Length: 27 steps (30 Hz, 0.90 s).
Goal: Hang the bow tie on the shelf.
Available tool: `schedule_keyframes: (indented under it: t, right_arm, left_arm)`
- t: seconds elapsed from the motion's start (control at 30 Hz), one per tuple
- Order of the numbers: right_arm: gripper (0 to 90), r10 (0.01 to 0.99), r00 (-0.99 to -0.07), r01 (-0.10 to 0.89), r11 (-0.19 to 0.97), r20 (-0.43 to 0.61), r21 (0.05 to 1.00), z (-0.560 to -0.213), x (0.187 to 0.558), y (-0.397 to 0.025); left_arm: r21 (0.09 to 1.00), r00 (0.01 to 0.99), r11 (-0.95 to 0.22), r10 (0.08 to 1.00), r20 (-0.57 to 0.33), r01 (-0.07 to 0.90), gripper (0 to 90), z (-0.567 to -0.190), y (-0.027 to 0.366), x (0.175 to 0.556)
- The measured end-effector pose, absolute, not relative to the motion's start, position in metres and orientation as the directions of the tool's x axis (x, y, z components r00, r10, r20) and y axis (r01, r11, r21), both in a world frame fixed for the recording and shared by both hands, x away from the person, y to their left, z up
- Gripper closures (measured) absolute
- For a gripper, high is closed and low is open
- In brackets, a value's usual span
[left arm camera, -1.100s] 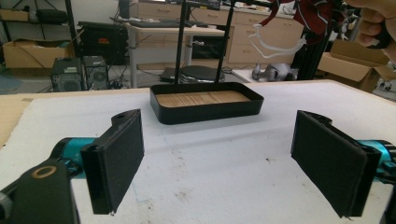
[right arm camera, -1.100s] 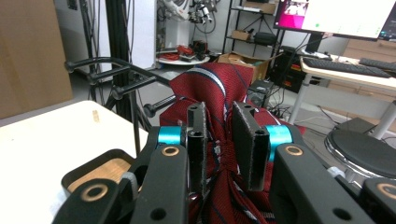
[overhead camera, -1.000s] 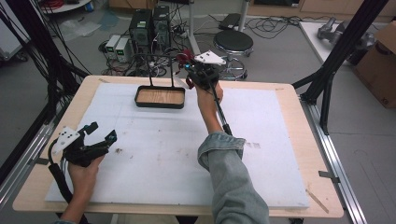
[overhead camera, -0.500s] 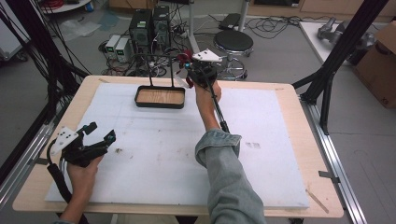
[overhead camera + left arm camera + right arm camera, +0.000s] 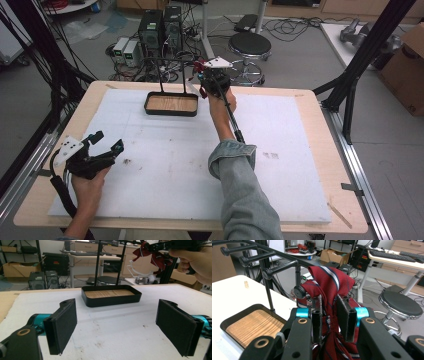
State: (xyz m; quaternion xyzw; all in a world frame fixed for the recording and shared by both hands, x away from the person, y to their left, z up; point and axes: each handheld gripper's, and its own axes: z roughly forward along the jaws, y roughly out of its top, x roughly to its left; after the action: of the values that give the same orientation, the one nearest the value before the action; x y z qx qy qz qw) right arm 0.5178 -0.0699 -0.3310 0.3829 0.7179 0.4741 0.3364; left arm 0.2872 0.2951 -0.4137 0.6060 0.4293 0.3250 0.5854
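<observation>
Right gripper clamps red tie against rack peg, above tray; left gripper wide

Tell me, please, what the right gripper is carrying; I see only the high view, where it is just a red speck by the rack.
Observer: It is a dark red necktie with white and blue stripes, bunched between the jaws of the right gripper.
Operator: Thank you. Is the tie on the rack already?
Observer: Its top fold lies against the knob at the end of the nearest rack arm; I cannot tell whether it hangs there.
Operator: And is the left gripper holding anything?
Observer: No. The left gripper has its jaws wide apart with bare white tabletop between them, and it faces the black tray with the wooden floor.
</observation>
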Motion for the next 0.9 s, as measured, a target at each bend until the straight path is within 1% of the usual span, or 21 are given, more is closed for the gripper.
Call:
schedule_keyframes:
  t: [0.7, 0.9]
  right_arm:
    - [71.9, 0.869, -0.477, 0.241, 0.269, -0.127, 0.932, -0.3328, 0.5185, -0.0703]
    - [65.9, 0.878, -0.466, 0.239, 0.245, -0.110, 0.940, -0.3297, 0.5166, -0.0733]
  left_arm:
    - [0.988, 0.420, 0.058, 0.901, -0.112, 0.141, 17.4, -0.4138, 0.2953, 0.2872]
    - [0.988, 0.420, 0.055, 0.901, -0.110, 0.142, 17.4, -0.4138, 0.2953, 0.2870]
